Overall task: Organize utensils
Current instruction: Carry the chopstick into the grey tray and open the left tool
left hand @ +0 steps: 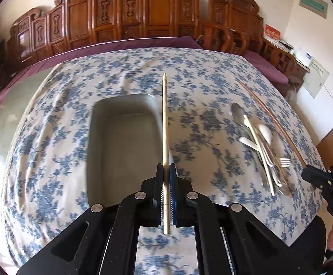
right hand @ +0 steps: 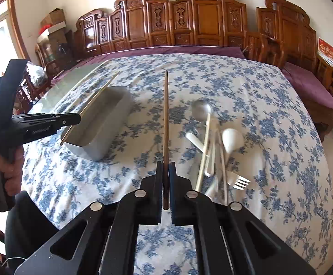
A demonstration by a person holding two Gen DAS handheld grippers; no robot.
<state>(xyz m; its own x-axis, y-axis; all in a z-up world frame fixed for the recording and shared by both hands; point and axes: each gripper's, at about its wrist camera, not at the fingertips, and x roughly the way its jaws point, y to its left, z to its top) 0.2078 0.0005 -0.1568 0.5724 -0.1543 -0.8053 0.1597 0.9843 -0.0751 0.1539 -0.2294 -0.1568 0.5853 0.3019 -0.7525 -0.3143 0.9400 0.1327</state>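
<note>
My left gripper (left hand: 166, 169) is shut on a pale chopstick (left hand: 165, 123) and holds it above the right rim of the grey metal tray (left hand: 120, 142). My right gripper (right hand: 165, 167) is shut on a brown chopstick (right hand: 166, 114), held over the cloth between the tray (right hand: 102, 126) and a pile of utensils (right hand: 214, 151). The pile holds a metal spoon (right hand: 201, 108), white spoons, a fork (right hand: 238, 181) and pale chopsticks. The left gripper (right hand: 76, 118) with its chopstick also shows in the right wrist view, and the right gripper (left hand: 306, 174) in the left wrist view.
The table has a blue-flowered cloth (left hand: 201, 73). A purple cushioned wooden bench (right hand: 166, 50) with carved backs runs along the far side and right. The tray's inside looks bare. Cardboard boxes (right hand: 54, 25) stand at the far left.
</note>
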